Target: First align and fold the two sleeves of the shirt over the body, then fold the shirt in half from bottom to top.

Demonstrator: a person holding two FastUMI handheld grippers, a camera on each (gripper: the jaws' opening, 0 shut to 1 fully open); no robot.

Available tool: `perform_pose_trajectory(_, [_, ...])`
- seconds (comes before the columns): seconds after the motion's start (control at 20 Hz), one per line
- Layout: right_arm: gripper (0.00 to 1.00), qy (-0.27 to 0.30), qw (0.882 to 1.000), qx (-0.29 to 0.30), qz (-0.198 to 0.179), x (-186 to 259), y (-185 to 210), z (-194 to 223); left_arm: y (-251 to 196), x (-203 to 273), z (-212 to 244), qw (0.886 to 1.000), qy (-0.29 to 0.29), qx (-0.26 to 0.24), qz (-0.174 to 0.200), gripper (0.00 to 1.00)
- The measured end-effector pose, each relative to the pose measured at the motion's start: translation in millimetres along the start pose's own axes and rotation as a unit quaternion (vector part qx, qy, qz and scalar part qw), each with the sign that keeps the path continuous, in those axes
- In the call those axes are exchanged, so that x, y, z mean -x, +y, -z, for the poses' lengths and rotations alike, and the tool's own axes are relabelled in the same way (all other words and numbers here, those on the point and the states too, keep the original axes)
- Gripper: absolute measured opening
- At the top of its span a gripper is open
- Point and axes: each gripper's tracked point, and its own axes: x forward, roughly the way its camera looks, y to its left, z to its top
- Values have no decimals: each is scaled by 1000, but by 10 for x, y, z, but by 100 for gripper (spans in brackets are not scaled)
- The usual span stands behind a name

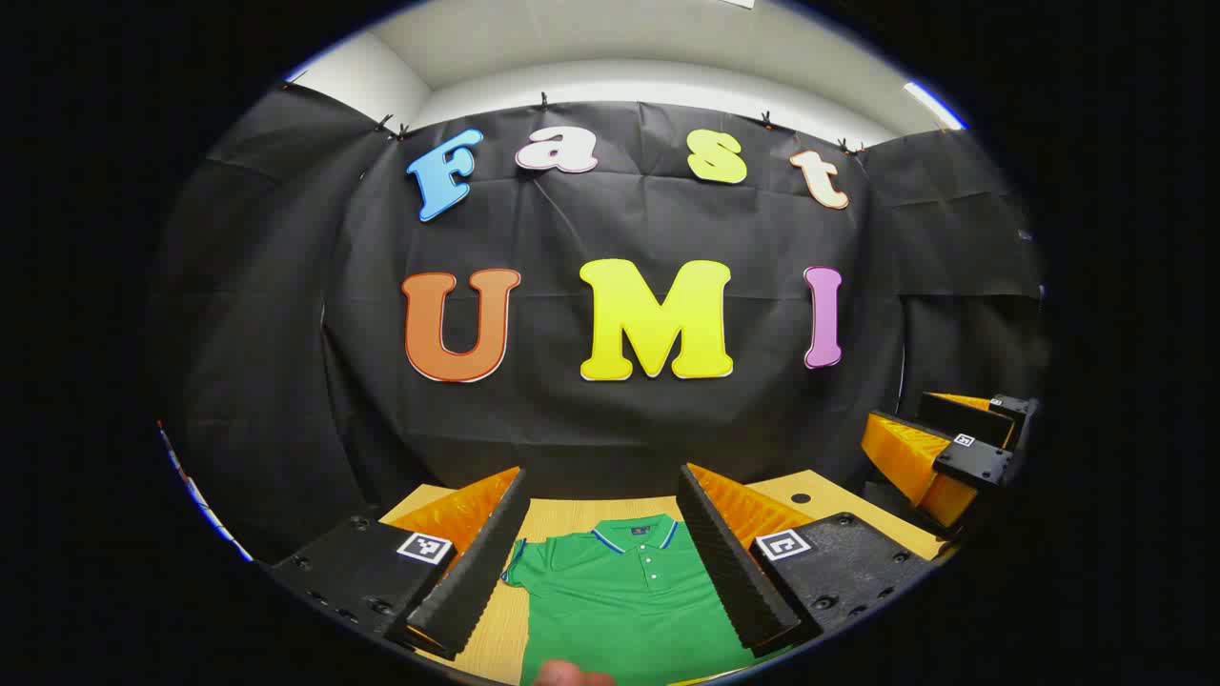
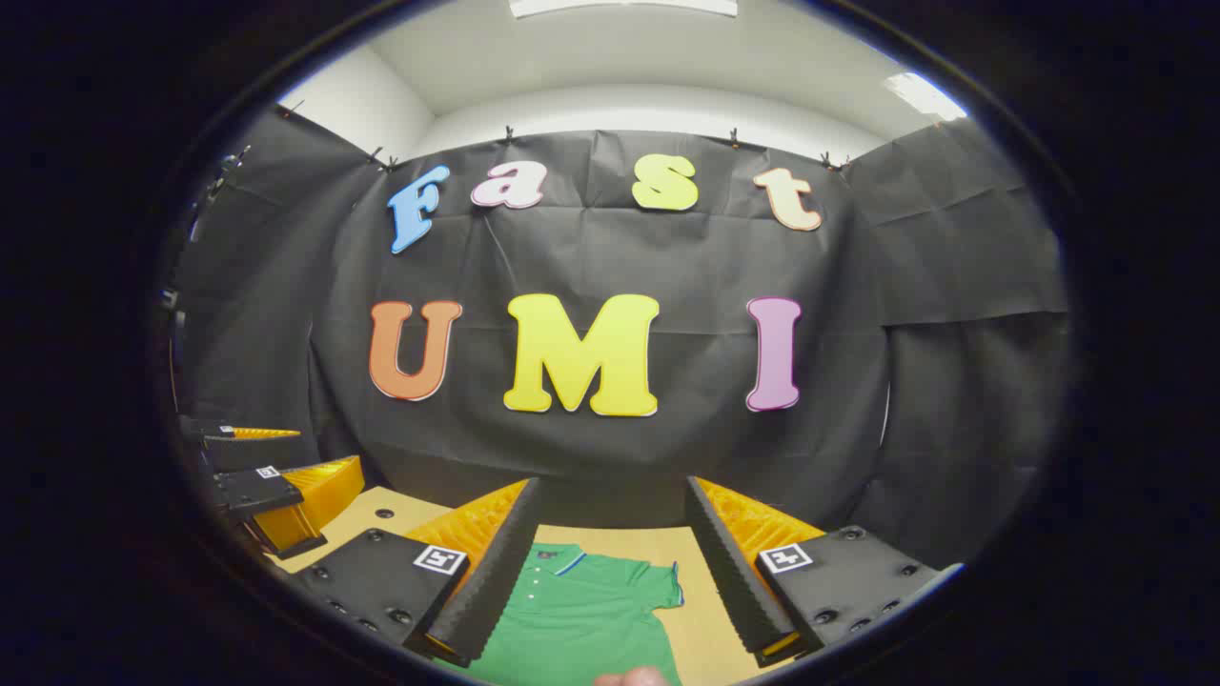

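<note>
On the wooden table (image 1: 572,519), green shirt (image 1: 620,600) flat, collar toward the wall.

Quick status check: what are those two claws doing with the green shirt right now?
Left claw open, right claw open, both above the table. Green polo shirt lies flat, sleeves not yet folded. Nothing in the way.

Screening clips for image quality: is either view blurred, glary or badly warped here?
Left gripper view: sharp and evenly lit; the green polo shirt reads clearly, fisheye bending the wooden table edge; a ceiling light glares mildly. Right gripper view: equally sharp, shirt collar crisp, ceiling light bright but not washing out; edges curve strongly.
</note>
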Motion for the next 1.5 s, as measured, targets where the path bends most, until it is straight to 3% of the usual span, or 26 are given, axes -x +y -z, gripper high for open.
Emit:
perform_pose_trajectory(1.05, [94, 19, 1000, 13, 20, -205, -345, 115, -108, -289, 129, 1000, 13, 7, -1, 100])
perform_pose_trajectory(1.5, [94, 80, 997, 12, -10, -432, -504, 652, -228, -330, 388, 999, 33, 5, -2, 100])
